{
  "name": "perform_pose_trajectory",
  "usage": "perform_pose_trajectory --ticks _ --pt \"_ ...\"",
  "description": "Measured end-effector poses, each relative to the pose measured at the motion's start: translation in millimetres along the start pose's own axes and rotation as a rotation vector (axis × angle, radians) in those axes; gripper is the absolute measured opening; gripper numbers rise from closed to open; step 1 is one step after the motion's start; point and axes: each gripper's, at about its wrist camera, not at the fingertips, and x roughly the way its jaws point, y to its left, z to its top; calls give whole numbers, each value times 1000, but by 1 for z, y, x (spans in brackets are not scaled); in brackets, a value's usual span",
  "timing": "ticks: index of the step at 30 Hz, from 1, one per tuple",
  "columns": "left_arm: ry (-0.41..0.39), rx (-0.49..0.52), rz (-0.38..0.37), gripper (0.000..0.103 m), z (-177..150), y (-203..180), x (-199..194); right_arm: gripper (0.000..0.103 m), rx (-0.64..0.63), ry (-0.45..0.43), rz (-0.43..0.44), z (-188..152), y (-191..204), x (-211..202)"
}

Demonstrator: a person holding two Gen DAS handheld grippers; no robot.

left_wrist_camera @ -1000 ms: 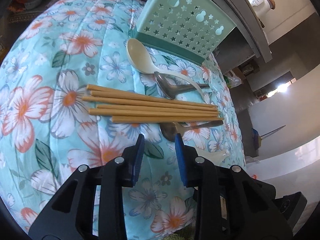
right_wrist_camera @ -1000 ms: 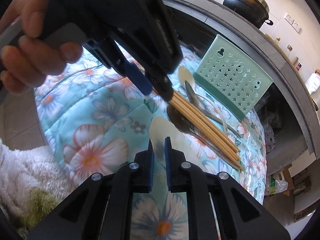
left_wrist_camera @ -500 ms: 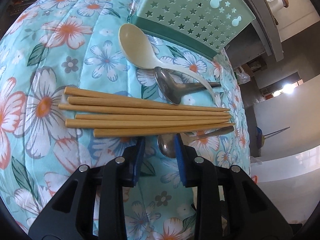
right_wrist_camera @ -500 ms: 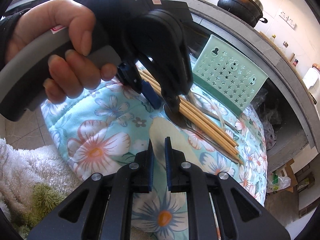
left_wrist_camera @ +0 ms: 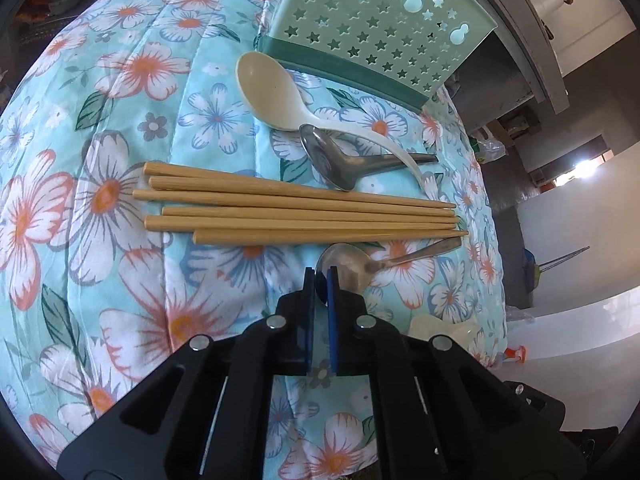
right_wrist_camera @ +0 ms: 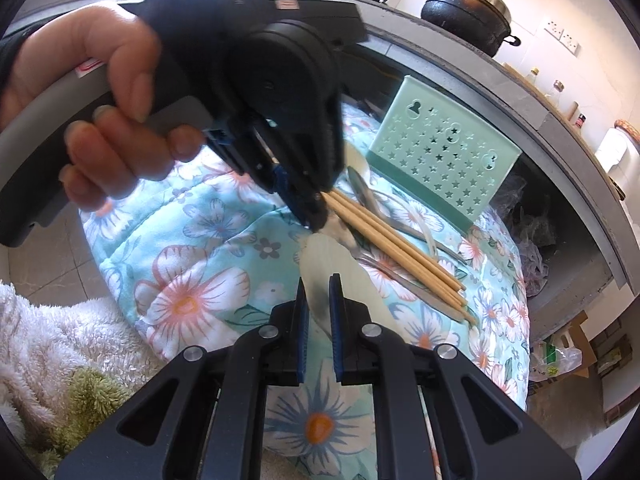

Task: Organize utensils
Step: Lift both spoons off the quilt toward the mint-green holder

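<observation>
On the flowered cloth, my left gripper (left_wrist_camera: 322, 280) is closing its jaws, and its blue pads pinch the rim of a metal spoon's bowl (left_wrist_camera: 348, 264). The right wrist view shows that same gripper (right_wrist_camera: 316, 220) held by a hand, tip down at the spoon. Several wooden chopsticks (left_wrist_camera: 300, 212) lie side by side just beyond. A big cream spoon (left_wrist_camera: 272, 96) and a second metal spoon (left_wrist_camera: 332, 160) rest in front of the green star-holed utensil holder (left_wrist_camera: 380, 28). My right gripper (right_wrist_camera: 319, 292) is shut on another cream spoon (right_wrist_camera: 344, 268), low over the cloth.
The quilted floral cloth (left_wrist_camera: 120, 160) covers a rounded surface that drops off on all sides. A grey counter edge (right_wrist_camera: 560, 128) with a black pot (right_wrist_camera: 468, 12) runs behind the holder. A fluffy white towel (right_wrist_camera: 52, 340) lies at the near left.
My left gripper moved forward to the nearest metal spoon and its jaws closed from wide apart onto the bowl. The right gripper stayed put on the cream spoon.
</observation>
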Motion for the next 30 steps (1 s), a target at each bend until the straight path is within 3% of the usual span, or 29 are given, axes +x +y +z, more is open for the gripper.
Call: perform_pose_trajectory --ticks 4,8,14,19,30 --pt "-83 50 -1 1 -7 -5 -27 8 44 -21 -24 2 -8 -9" --pt "-197 167 60 0 -16 -22 -56 7 100 -53 -56 6 -17 -20" --pt "-312 264 120 0 -19 -42 -94 6 218 -102 -79 10 -39 -36" --pt "-386 289 145 1 -18 -52 -121 5 310 -126 -73 11 -60 -44" --pt "-578 313 125 1 -4 -61 -192 4 480 -170 -21 14 -95 -52"
